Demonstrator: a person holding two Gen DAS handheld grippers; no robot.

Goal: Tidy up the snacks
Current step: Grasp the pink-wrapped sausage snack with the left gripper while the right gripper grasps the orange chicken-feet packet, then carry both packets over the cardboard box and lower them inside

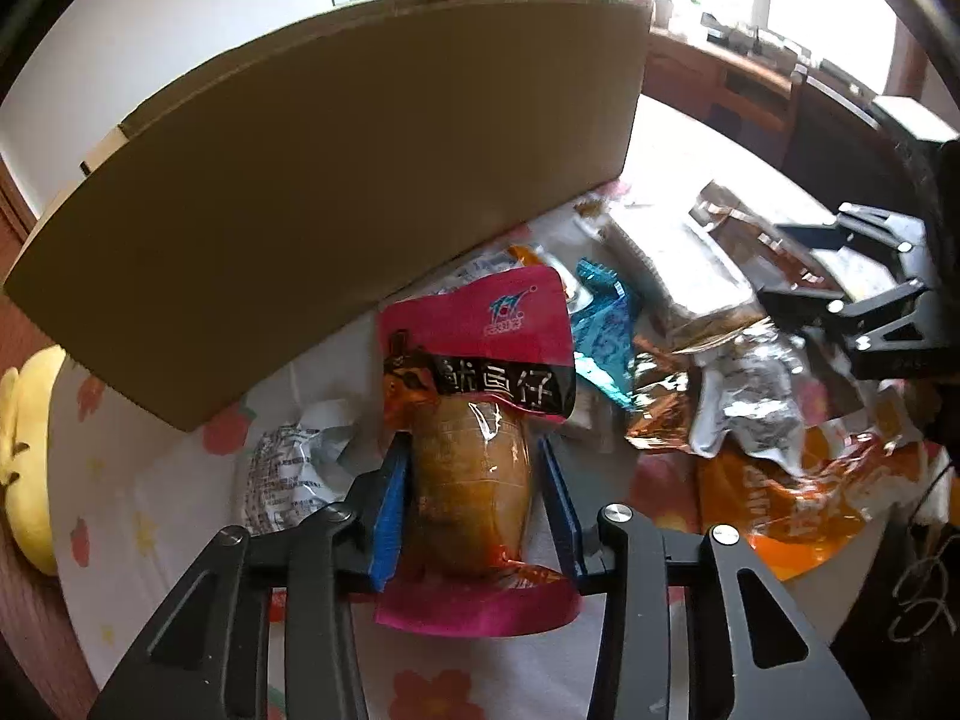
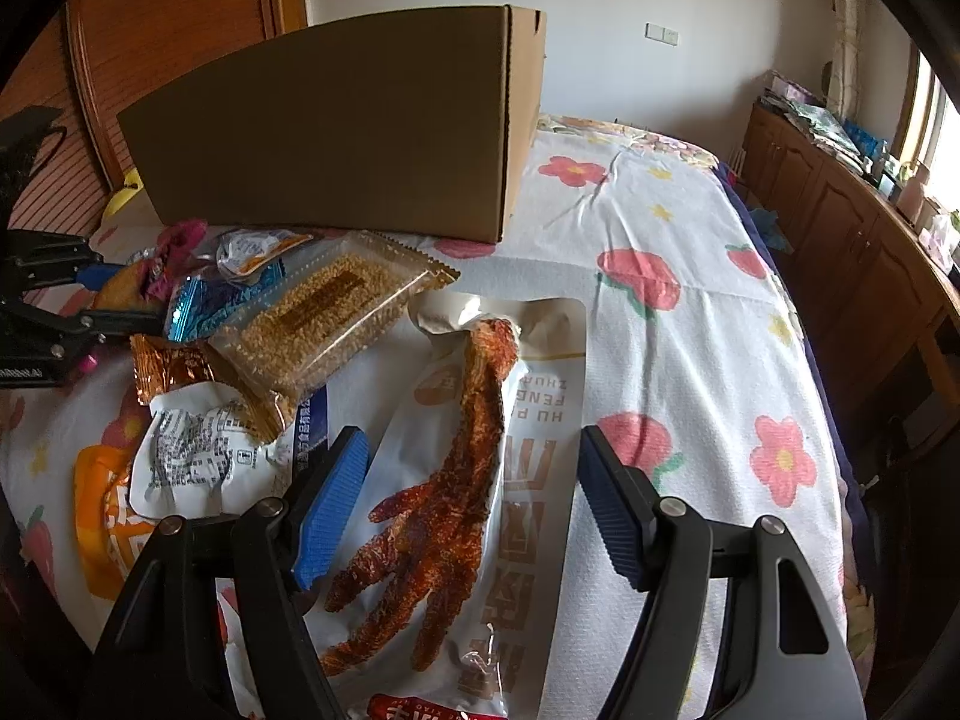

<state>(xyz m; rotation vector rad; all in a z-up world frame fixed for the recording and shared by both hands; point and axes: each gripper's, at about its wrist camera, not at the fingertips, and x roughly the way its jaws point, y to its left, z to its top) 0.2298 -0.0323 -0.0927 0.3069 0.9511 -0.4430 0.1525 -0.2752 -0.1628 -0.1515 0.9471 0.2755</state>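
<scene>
Your left gripper (image 1: 474, 498) has its blue pads on either side of the pink squid packet (image 1: 477, 420). The left pad looks pressed to the clear bulge; the right pad sits just beside it, so you seem to be pinching, though I cannot tell how firmly. That packet is on the flowered bedspread (image 2: 690, 360), just in front of the cardboard box (image 1: 360, 180), near the box's long front wall.

Moving right, the loose pile lies between your two tools: a white crumpled packet (image 1: 294, 474), a teal wrapper (image 1: 603, 330), a copper foil wrapper (image 2: 162, 363), a clear pack of sesame bars (image 2: 324, 312), a silver crumpled packet (image 2: 192, 450) and an orange bag (image 2: 105, 510).

Further right, your right gripper (image 2: 474, 510) is spread wide over the chicken-foot packet (image 2: 474, 480), pads clear of it on both sides, nothing pinched.

Judged from how things lie, the sorting is barely begun: every snack I can see is outside the box, and its inside is hidden from both views. At least eight snacks remain on the bedspread, one of each kind named, plus scraps in the pile I cannot separate. One box, two grippers. The bedspread's right half is bare of snacks.
</scene>
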